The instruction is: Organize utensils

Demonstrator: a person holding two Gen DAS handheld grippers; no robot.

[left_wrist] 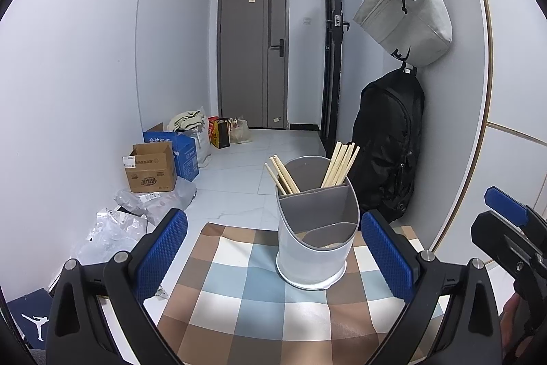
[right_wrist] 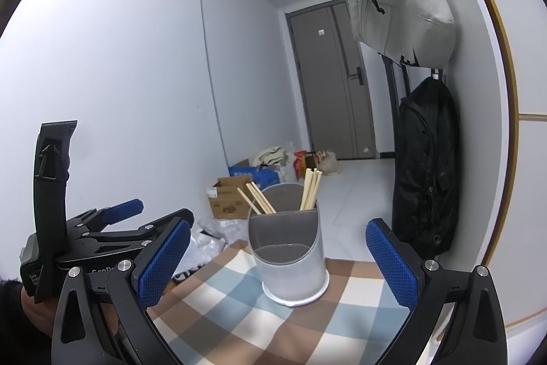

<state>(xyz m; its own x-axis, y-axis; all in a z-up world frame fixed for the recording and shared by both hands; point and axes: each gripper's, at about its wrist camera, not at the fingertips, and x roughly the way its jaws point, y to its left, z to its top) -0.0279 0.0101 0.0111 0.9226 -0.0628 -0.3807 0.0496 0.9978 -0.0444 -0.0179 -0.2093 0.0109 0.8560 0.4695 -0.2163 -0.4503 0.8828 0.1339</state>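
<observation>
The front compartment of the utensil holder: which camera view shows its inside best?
The left wrist view. It looks down into the utensil holder, so the low front compartment and the divider behind it are visible, apparently empty. The right wrist view sits lower and shows only the compartment's grey rim, not its inside.

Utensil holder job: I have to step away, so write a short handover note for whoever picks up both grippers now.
Left gripper: open, empty, facing the utensil holder.
Right gripper: open, empty, also facing it.
The holder stands upright on the checkered cloth.
Done: chopsticks stand in two bunches in the rear compartments.
Left: front compartment looks empty; no loose utensils show on the cloth, so check outside these views.
</observation>
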